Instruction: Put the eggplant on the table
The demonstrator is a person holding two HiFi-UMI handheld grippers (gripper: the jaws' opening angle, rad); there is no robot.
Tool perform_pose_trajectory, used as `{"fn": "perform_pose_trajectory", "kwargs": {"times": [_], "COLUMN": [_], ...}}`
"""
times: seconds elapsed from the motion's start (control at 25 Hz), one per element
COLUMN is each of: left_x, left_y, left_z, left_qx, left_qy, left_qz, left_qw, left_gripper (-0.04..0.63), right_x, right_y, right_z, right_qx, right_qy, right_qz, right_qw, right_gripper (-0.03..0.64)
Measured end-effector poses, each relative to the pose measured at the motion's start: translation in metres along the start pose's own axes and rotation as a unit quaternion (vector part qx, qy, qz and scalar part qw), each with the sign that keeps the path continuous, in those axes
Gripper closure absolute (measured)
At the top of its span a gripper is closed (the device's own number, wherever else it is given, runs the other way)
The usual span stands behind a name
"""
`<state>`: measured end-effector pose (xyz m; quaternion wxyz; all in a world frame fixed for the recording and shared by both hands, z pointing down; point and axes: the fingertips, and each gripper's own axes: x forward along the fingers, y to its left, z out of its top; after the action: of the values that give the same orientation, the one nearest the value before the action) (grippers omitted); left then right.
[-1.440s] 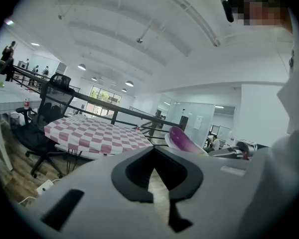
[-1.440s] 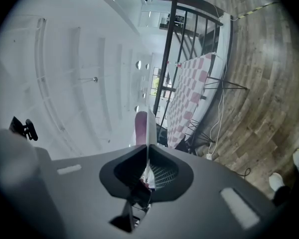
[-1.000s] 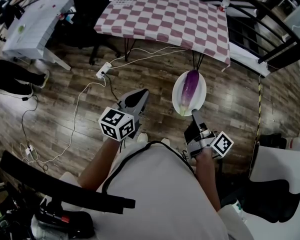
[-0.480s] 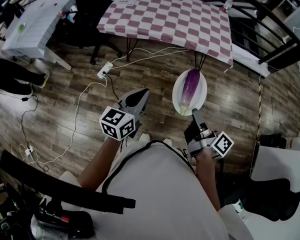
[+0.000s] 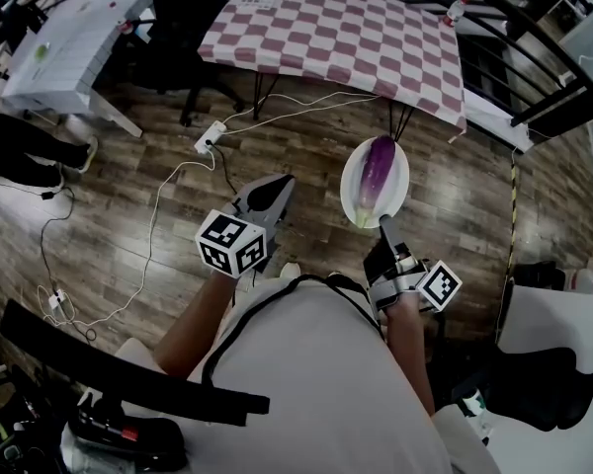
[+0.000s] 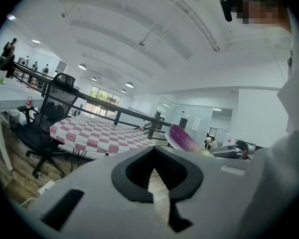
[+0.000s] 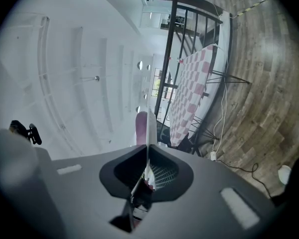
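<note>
A purple eggplant (image 5: 378, 171) lies on a white oval plate (image 5: 351, 194) held out over the wooden floor. My right gripper (image 5: 383, 223) is shut on the plate's near rim; in the right gripper view the plate (image 7: 149, 133) shows edge-on between the jaws, with the eggplant (image 7: 141, 127) behind it. My left gripper (image 5: 277, 190) is shut and empty, level with the plate and to its left. The table with a red-and-white checked cloth (image 5: 346, 28) stands ahead, beyond both grippers. In the left gripper view the eggplant (image 6: 184, 138) shows at the right and the table (image 6: 99, 136) ahead.
A black office chair (image 5: 183, 18) stands left of the checked table. A power strip (image 5: 208, 138) and white cables lie on the floor before it. A bottle (image 5: 453, 10) stands at the table's far right corner. Black railing (image 5: 534, 28) runs at the right, a white desk (image 5: 69, 47) at the left.
The checked table has come slightly nearer in the head view. Both grippers keep the same pose, and the plate with the eggplant stays in the right gripper.
</note>
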<state>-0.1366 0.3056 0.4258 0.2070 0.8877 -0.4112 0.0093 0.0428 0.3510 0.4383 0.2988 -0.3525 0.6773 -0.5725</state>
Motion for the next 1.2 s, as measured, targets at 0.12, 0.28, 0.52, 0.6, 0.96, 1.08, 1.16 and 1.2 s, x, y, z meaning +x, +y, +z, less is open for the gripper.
{"fn": "perform_pose_trajectory", "kwargs": {"times": [0.12, 0.28, 0.52, 0.6, 0.96, 1.08, 1.16, 1.2], "left_x": [-0.010, -0.022, -0.028, -0.029, -0.005, 0.013, 0.027, 0.033], "left_y": [0.007, 0.016, 0.022, 0.022, 0.032, 0.035, 0.038, 0.038], "left_z": [-0.003, -0.006, -0.008, -0.010, -0.012, -0.007, -0.003, -0.002], "left_qx": [-0.004, -0.010, -0.014, -0.014, -0.016, -0.012, -0.014, -0.016], "left_qy": [-0.003, -0.004, -0.002, 0.001, 0.009, 0.010, 0.009, 0.009], "left_qz": [0.004, 0.012, 0.020, 0.021, 0.031, 0.030, 0.031, 0.031], "left_qw": [1.0000, 0.9999, 0.9997, 0.9997, 0.9993, 0.9994, 0.9994, 0.9994], "left_gripper": [0.591, 0.591, 0.591, 0.591, 0.591, 0.591, 0.591, 0.591], "right_x": [0.004, 0.009, 0.017, 0.016, 0.029, 0.040, 0.047, 0.049], "right_y": [0.001, 0.003, 0.006, 0.005, -0.014, -0.014, -0.015, -0.016], "right_z": [-0.010, -0.021, -0.023, -0.022, -0.002, 0.013, 0.024, 0.029], "right_qx": [0.001, 0.003, 0.001, 0.005, 0.005, 0.002, 0.002, 0.003], "right_qy": [0.002, 0.009, 0.017, 0.016, 0.026, 0.028, 0.030, 0.032], "right_qz": [0.000, 0.001, 0.007, 0.007, 0.001, 0.004, 0.005, 0.004], "right_qw": [1.000, 1.000, 1.000, 1.000, 1.000, 1.000, 1.000, 0.999], "right_gripper": [0.589, 0.589, 0.589, 0.589, 0.588, 0.591, 0.591, 0.590]}}
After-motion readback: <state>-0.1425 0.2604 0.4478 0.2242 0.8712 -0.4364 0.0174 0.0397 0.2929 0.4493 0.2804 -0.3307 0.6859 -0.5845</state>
